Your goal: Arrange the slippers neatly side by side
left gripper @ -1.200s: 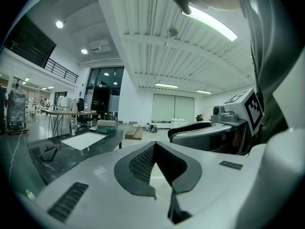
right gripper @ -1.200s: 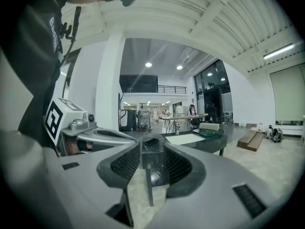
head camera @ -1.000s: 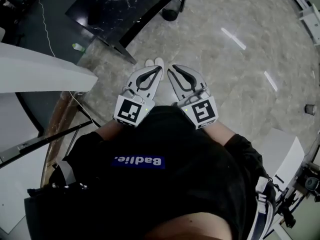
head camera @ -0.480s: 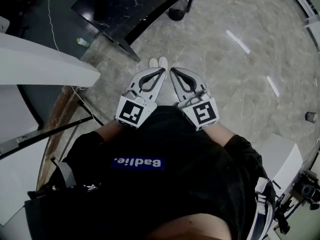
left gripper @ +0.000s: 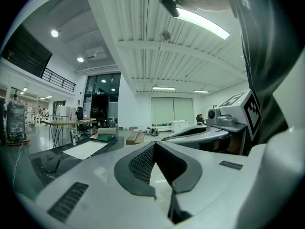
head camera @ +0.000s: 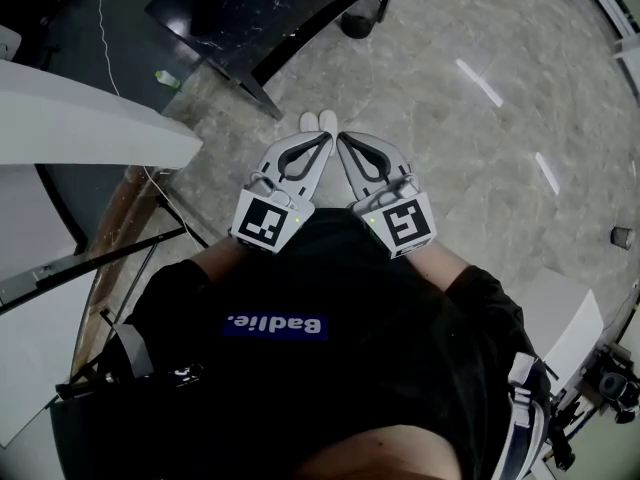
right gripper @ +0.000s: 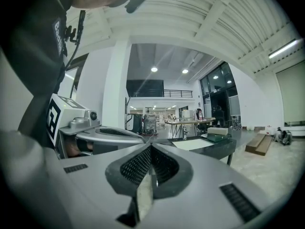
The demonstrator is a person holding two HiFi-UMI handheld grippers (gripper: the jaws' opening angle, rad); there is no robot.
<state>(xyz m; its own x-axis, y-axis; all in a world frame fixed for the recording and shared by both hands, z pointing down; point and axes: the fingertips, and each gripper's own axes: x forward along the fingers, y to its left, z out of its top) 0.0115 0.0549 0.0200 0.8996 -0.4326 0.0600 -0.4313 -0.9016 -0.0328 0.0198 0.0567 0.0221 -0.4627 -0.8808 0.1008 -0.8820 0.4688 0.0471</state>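
A pair of white slippers (head camera: pixel 318 121) lies on the grey marbled floor (head camera: pixel 470 158), their two rounded toes side by side and touching. Only the front ends show, since the rest is hidden behind the gripper tips. Just over them in the head view, the left gripper (head camera: pixel 323 139) and the right gripper (head camera: pixel 342 139) are held close together in front of the person's black top (head camera: pixel 330 368), angled inward so that their tips nearly meet. Whether either tip touches the slippers cannot be told. The left gripper (left gripper: pixel 155 144) has its jaws closed tip to tip, the ribbed pads enclosing only an empty hollow. The right gripper (right gripper: pixel 150 146) is likewise fully closed on nothing. Both gripper views look out level across the room. A black table (head camera: pixel 250 18) stands beyond the slippers.
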